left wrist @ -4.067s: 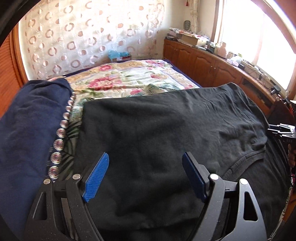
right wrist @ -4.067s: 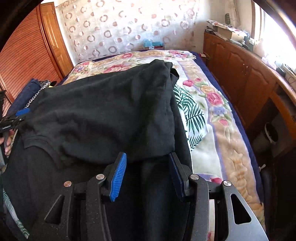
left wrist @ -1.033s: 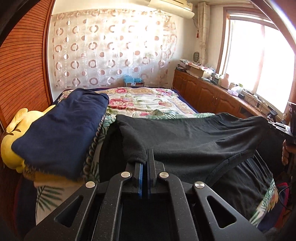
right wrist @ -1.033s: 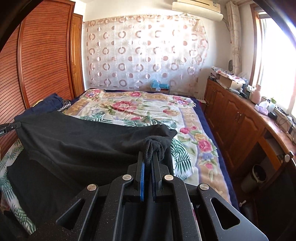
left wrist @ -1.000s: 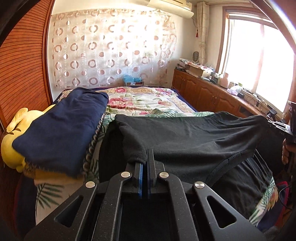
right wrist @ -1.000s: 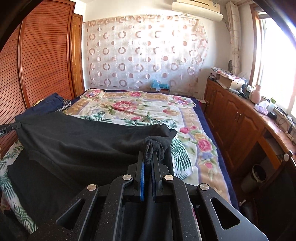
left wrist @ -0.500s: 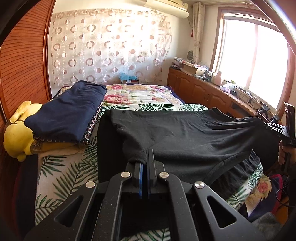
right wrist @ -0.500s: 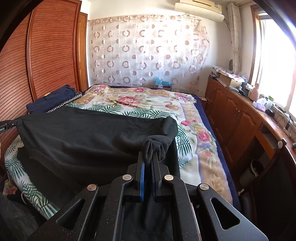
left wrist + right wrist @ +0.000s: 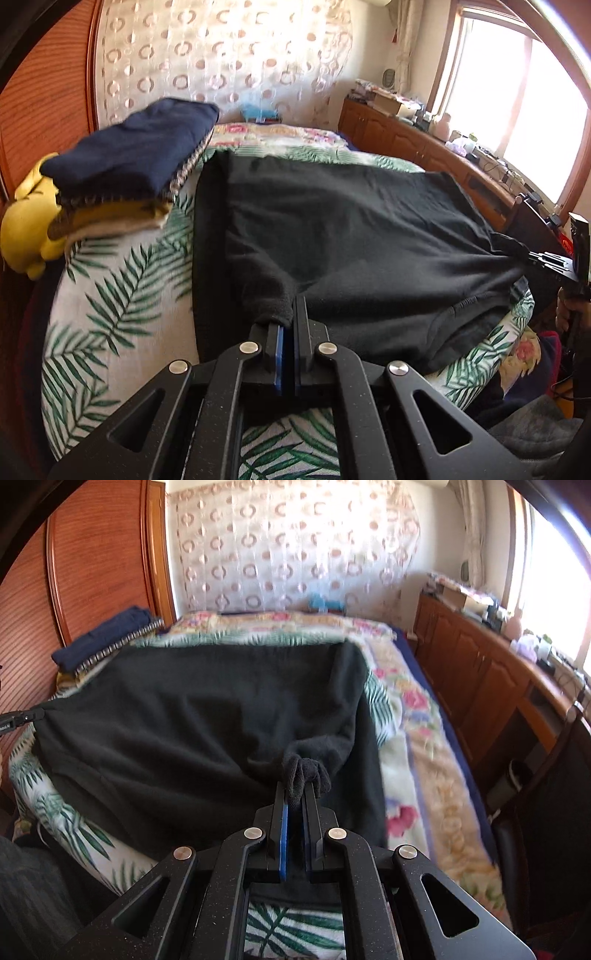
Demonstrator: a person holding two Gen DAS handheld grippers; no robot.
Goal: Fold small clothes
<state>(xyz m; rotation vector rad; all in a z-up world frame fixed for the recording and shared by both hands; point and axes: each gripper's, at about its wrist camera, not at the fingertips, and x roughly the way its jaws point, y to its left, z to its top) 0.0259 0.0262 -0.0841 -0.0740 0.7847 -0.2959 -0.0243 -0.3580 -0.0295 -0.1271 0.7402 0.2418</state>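
Left tongs [image 9: 288, 332] at lower centre of the left wrist view, closed on one corner of the black garment [image 9: 351, 236]; the pinched cloth bunches just above the blue pads. Right tongs [image 9: 295, 801] at lower centre of the right wrist view, likewise clamped on the opposite corner, a wad of fabric standing up between the pads.

The garment fills the middle of both frames. Its gripped edge runs side to side between the two tongs, taut enough to form a straight line; in the left wrist view that line ends at the right tongs, seen at the right margin. From that held edge the cloth extends away from the tongs toward the top of the frame and lies on the bed [image 9: 122, 295], over a second black layer that shows below and to the left of it. The long axis thus lies across the frame, from tongs to tongs, and each hand sits at its own end, neither nearer the middle.

A folded navy stack [image 9: 133, 158] and a yellow toy [image 9: 26, 229] lie at upper left, well apart from the garment.

Judged step: laying down the held edge to set the fold; both ends would need to stay level.
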